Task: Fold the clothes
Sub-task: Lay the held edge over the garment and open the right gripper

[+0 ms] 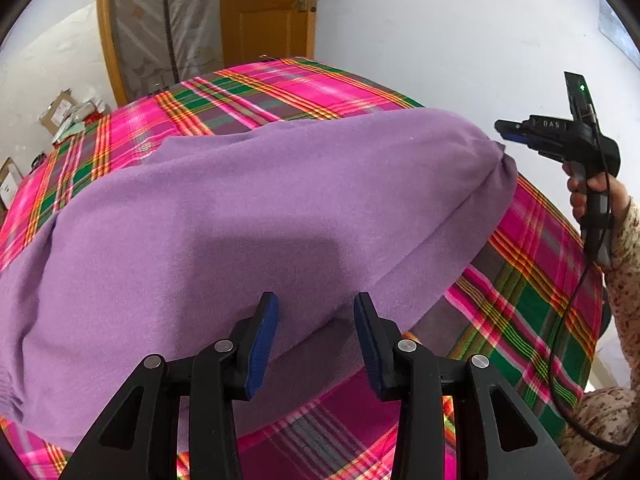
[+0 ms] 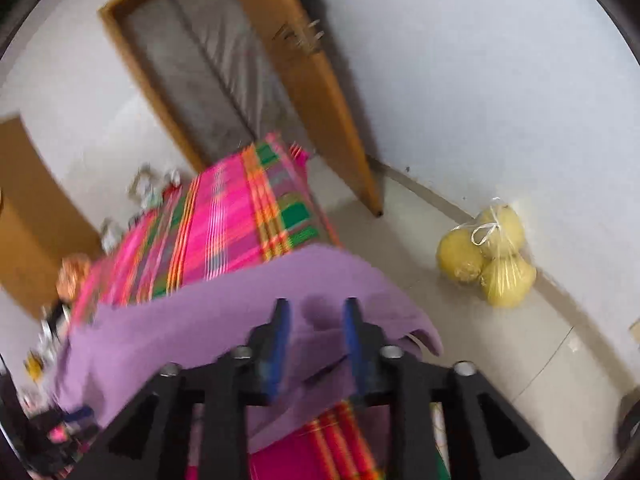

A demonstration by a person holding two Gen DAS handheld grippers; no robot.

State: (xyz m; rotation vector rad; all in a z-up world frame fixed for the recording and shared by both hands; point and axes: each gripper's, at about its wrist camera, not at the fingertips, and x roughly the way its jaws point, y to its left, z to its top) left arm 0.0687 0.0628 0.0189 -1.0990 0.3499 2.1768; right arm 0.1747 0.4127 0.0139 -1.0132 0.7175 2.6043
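Note:
A purple garment lies spread across a bed covered by a pink, green and orange plaid sheet. My left gripper hovers over the garment's near edge, its blue pads apart with nothing pinched between them. In the left wrist view my right gripper is held by a hand just beyond the garment's bunched right end, clear of the cloth. The blurred right wrist view shows the right gripper open above the purple garment, with the fabric seen through the gap and not clamped.
A wooden door and a white wall stand behind the bed. A net bag of yellow fruit sits on the tiled floor by the wall. Cardboard boxes and clutter lie on the floor past the bed's left side.

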